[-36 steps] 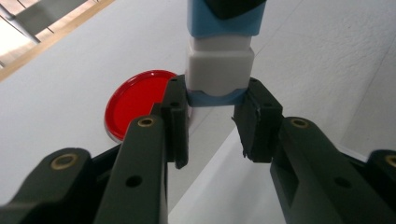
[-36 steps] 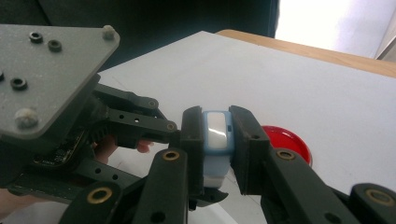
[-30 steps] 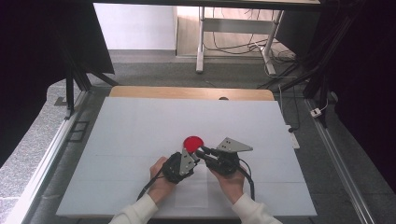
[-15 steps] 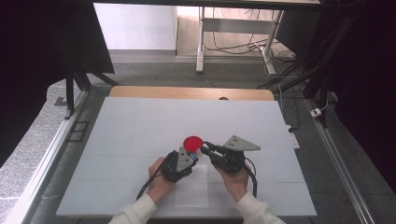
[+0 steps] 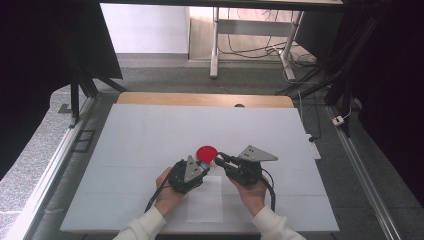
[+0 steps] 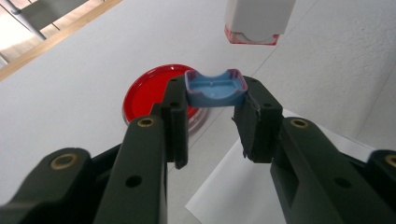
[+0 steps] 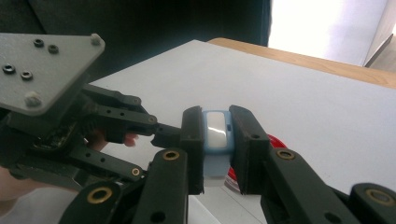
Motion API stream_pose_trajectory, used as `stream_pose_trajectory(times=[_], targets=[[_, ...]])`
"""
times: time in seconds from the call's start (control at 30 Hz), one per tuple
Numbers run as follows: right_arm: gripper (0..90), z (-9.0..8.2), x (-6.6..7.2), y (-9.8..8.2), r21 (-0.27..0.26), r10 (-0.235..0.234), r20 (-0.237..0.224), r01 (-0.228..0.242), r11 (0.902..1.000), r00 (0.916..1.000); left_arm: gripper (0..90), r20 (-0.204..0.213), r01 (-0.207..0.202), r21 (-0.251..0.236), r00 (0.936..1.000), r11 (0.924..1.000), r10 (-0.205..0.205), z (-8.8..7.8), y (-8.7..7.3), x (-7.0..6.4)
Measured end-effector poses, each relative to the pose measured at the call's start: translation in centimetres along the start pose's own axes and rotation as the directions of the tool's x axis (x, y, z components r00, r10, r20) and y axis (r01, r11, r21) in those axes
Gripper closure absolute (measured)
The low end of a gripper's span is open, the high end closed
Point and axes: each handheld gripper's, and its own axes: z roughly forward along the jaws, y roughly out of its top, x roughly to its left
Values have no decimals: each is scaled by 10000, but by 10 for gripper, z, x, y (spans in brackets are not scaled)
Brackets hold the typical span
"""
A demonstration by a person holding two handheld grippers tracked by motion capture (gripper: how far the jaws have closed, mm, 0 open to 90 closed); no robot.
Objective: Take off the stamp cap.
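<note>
In the left gripper view my left gripper (image 6: 215, 100) is shut on a small blue cap (image 6: 215, 88) with a pink edge, held over a red round dish (image 6: 152, 95). Just beyond it hangs a white block (image 6: 259, 21) with a red-rimmed end. My right gripper (image 7: 215, 122) is shut on a light blue piece with a white face (image 7: 215, 135). From above, the left gripper (image 5: 203, 164) and the right gripper (image 5: 220, 159) meet tip to tip just in front of the red dish (image 5: 206, 151).
A white paper sheet (image 5: 207, 200) lies on the white table (image 5: 150, 135) under and in front of the hands. The table's wooden far edge (image 5: 200, 99) and dark frame posts (image 5: 75, 95) stand farther off. Metal rails (image 5: 365, 175) run along both sides.
The left gripper has edged slightly to the left. The right gripper has stayed in place. Both holds look unchanged.
</note>
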Motion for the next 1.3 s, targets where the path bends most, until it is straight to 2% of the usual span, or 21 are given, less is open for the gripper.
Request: stream_pose_trajectory(times=[0.77,1.17,1.3], targets=[[759,-2,-5,-1,56,-91,30,90,9999,10000,659,362,51,-135,9993,9999,-46,-39,-12,18],[759,-7,-7,-2,151,-430,-135,432,9990,9990,659,38,471,-93,9989,9988,-471,-61,-30,30],[759,-8,-9,-3,198,-488,-159,491,9986,9987,659,-62,746,-120,9972,9971,-746,-70,-38,34]])
